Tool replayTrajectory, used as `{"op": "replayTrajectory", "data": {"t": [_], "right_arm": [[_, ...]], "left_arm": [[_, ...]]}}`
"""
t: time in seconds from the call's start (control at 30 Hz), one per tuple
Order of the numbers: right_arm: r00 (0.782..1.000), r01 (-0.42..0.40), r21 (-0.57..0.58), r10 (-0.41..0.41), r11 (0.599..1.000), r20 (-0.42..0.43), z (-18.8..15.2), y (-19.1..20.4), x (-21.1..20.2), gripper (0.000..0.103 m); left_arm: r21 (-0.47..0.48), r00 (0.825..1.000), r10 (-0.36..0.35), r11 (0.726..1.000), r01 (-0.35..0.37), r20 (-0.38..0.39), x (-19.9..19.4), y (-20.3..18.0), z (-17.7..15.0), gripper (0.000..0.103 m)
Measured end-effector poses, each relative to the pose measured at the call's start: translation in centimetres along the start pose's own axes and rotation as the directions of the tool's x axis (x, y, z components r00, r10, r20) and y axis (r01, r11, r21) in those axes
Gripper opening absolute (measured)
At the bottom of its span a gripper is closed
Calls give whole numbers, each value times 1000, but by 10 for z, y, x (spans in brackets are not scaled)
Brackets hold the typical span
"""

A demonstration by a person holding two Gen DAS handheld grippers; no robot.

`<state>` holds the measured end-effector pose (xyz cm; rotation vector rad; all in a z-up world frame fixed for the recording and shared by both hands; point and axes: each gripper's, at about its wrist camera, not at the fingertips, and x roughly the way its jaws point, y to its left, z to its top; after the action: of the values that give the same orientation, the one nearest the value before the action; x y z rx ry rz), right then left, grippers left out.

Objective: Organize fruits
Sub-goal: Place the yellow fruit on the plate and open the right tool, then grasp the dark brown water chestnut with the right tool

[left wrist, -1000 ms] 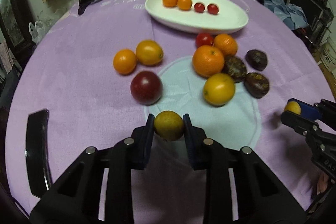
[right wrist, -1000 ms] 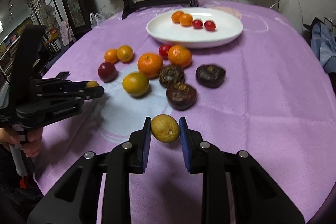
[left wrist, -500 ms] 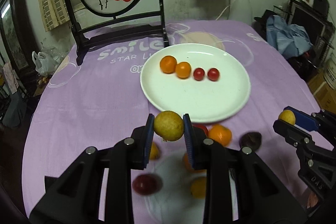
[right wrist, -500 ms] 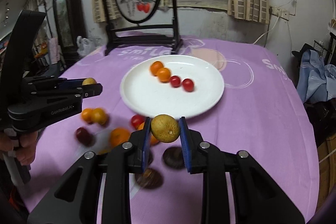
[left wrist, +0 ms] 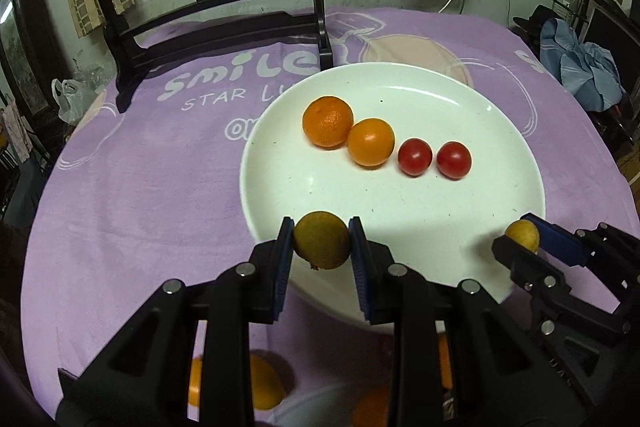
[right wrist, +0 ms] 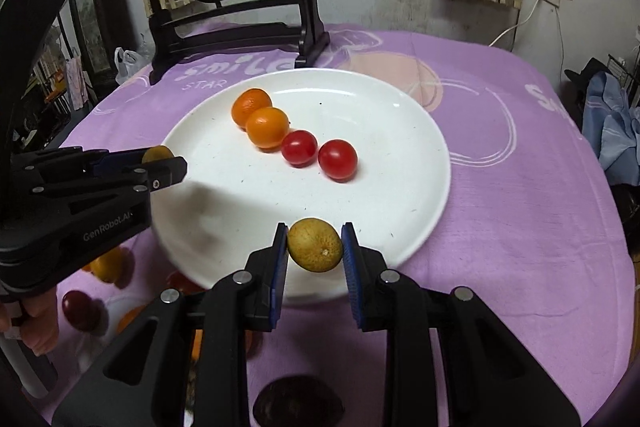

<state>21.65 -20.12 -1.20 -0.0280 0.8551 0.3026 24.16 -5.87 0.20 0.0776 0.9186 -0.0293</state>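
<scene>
Purple cloth point(left wrist: 132, 187) printed with white lettering covers the round table, and a dark wooden stand point(left wrist: 208, 27) with a painted disc sits at its far edge. On the white plate point(left wrist: 400, 211) two oranges point(left wrist: 328, 121) and two cherry tomatoes point(left wrist: 415, 157) lie in a row. Over the plate's near rim the left gripper point(left wrist: 321, 241) pinches a yellow-green fruit point(left wrist: 321, 239), its jaws opening. To its right the right gripper point(right wrist: 315, 246) pinches a second yellow-green fruit point(right wrist: 315, 245) over the near rim, jaws opening too. More fruit lies blurred on the near cloth.
</scene>
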Motion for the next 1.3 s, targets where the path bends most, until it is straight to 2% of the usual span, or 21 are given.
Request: {"op": "replayTrajectory", "data": {"t": [0.03,0.07,0.1,0.37,0.7,1.13,1.3], "right_arm": [[1000,6,3,-6,1000,-5,1,-1,2,33],[1000,15,8,-15,1000,-6,1,-1,3,38],[1000,18,13,-18,1000,0,1,-2,2,40],[1000,-22,40,21,999,13,-13,-7,-25,43],[999,-34,49,34,998,5,-53,-5,-64,43],[997,-67,17,68,998,-27,-113,21,-106,43],[996,-66,-16,65,998,-53,-126,35,-106,50]], "left_arm": [[-14,1000,-2,1000,2,2,2,1,1,51],[-28,1000,3,1000,-3,11,2,2,2,74],[-44,999,17,999,-15,42,-3,4,1,76],[0,998,14,1000,-14,62,-29,6,-15,76],[4,998,10,1000,-10,58,-67,20,-62,78],[-4,998,-6,1000,6,64,-104,49,-126,80],[2,999,-2,1000,2,47,-105,56,-147,81]]}}
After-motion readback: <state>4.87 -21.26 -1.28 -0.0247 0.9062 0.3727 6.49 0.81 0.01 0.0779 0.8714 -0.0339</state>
